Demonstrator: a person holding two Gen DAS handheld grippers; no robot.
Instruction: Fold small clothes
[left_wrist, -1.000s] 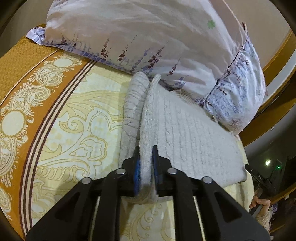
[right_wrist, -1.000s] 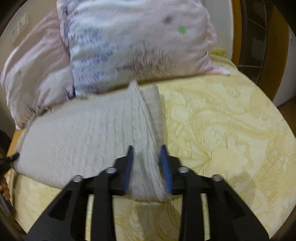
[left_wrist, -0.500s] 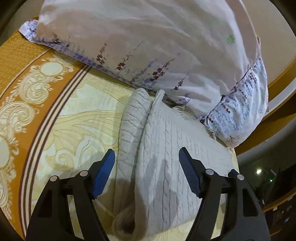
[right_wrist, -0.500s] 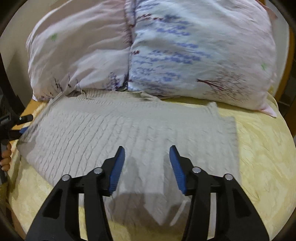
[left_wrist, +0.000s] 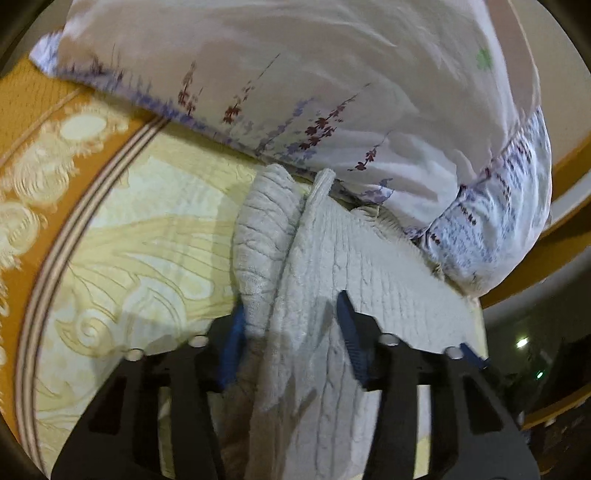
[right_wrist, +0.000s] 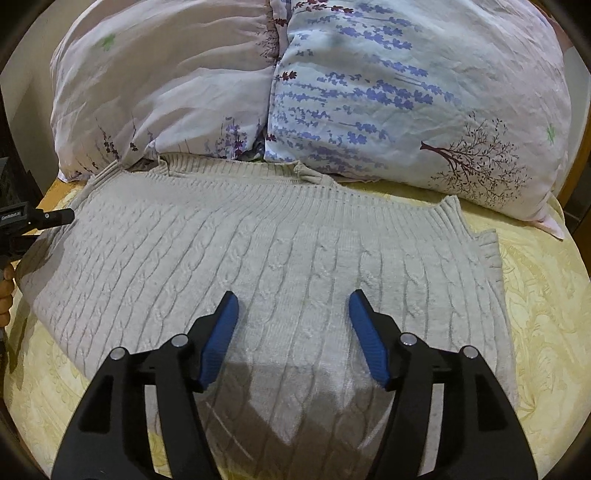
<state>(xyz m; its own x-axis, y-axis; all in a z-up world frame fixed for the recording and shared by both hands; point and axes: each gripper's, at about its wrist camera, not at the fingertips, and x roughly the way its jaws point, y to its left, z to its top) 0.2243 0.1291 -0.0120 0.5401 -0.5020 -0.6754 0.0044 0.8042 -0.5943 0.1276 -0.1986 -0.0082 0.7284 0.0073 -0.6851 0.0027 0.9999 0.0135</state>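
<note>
A pale grey cable-knit sweater (right_wrist: 258, 240) lies flat on the bed, its ribbed edge toward the pillows. My right gripper (right_wrist: 293, 295) hovers over its near middle with its jaws opening and nothing between them. In the left wrist view the sweater (left_wrist: 369, 266) shows its folded side, a rolled layer (left_wrist: 262, 236) beside it. My left gripper (left_wrist: 291, 306) straddles that bunched fold, jaws closing. Its left pad (left_wrist: 234, 332) is at the roll, while the right pad (left_wrist: 349, 328) rests over the knit without a firm pinch.
Two floral pillows (right_wrist: 166, 81) (right_wrist: 406, 92) lean right behind the sweater. The yellow patterned bedspread (right_wrist: 546, 295) has an orange border (left_wrist: 29, 122) on one side. A wooden bed frame (left_wrist: 535, 291) rims the mattress. The other gripper's black body (right_wrist: 33, 218) and a hand (right_wrist: 5, 291) show at the far left.
Both grippers let go of the pinched sweater edges. The left one opened wide, then narrowed around the fold. The right one swung over the flat sweater and spread its jaws.
</note>
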